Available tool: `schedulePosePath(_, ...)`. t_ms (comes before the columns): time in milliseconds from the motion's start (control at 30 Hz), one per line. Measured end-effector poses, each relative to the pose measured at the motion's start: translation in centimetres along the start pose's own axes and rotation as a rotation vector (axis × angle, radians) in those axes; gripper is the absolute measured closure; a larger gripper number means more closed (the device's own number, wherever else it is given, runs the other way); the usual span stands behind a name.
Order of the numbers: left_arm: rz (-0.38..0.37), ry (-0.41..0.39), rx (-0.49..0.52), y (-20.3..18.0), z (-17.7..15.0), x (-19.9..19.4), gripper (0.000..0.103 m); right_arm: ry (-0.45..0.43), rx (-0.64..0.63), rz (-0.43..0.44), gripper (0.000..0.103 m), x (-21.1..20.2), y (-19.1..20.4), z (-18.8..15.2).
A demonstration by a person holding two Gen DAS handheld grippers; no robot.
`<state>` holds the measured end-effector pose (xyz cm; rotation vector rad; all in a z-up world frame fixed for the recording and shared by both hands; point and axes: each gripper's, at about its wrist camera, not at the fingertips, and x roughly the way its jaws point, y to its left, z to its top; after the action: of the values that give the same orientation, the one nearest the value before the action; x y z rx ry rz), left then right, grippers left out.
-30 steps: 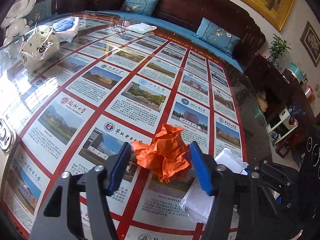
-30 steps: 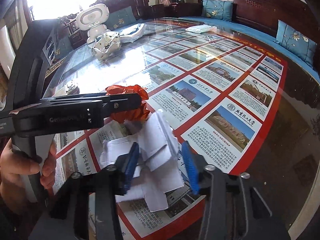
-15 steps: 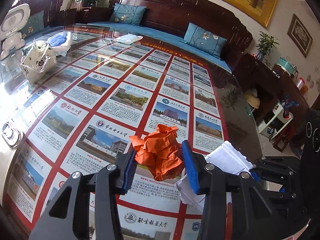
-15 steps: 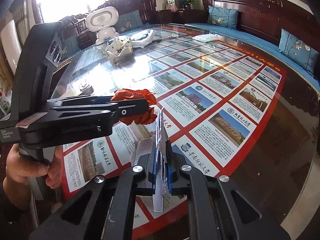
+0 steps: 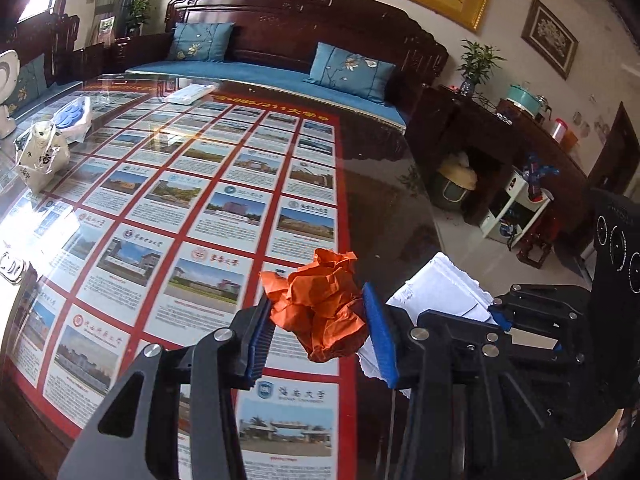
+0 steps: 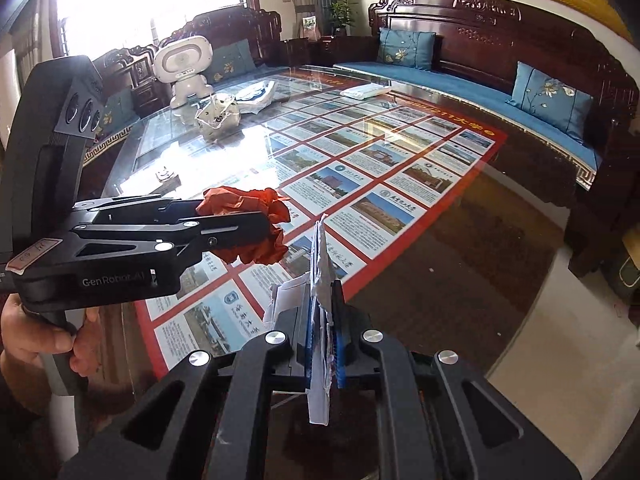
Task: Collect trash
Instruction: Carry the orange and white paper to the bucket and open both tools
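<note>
- Left wrist view: left gripper [image 5: 322, 330] clenches a crumpled orange paper ball [image 5: 318, 306] between its blue pads, lifted above the glass-topped table [image 5: 384, 208].
- Right wrist view: right gripper [image 6: 322, 350] pinches folded white paper [image 6: 320, 304] flat, just beside the orange ball.
- Beyond, a poster of photo panels [image 6: 360, 160] lies under the glass.
- Farther off, a white toy robot [image 6: 185, 68] stands near a blue-cushioned wooden sofa [image 6: 460, 84].
</note>
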<state>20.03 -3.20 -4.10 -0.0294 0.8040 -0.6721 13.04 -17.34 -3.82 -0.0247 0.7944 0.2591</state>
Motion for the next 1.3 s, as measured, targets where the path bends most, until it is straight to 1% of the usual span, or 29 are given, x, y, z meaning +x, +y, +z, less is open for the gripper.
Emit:
schedulePosePath(167, -0.063, 0.034, 0.05, -4.4, -1.1, 0.6, 0.059, -0.014, 0.035, -0.044, 0.095, -3.2, -1.9, -2.4)
schedulePosePath(400, -0.133, 0.09, 0.146, -11.5, -2.8, 2.4, 0.058, -0.029, 0.094, -0.119, 0.095, -7.8, -5.6, -6.4)
schedulePosePath(600, -0.191, 0.144, 0.209, -17.3, -4.4, 4.4, 0.058, -0.014, 0.141, -0.171, 0.095, -10.5, -8.5, -9.9)
schedulePosePath(700, -0.213, 0.175, 0.232, -19.5, -5.2, 5.5, 0.058, 0.006, 0.16, -0.192, 0.095, -11.3, -9.8, -11.6)
schedulePosePath(800, -0.217, 0.22, 0.259, -21.5, -6.1, 6.9, 0.058, 0.034, 0.181, -0.201, 0.095, -11.6, -11.1, -13.3)
schedulePosePath(967, -0.212, 0.279, 0.296, -23.6, -7.7, 9.1, 0.058, 0.081, 0.222, -0.209, 0.095, -11.3, -13.2, -16.1)
schedulePosePath(1200, -0.192, 0.371, 0.349, -25.6, -9.7, 12.5, 0.058, 0.15, 0.262, -0.204, 0.095, -9.9, -15.5, -18.7)
schedulePosePath(1300, -0.182, 0.402, 0.363, -26.0, -10.3, 13.6, 0.057, 0.206, 0.261, -0.181, 0.093, -8.9, -16.3, -19.8)
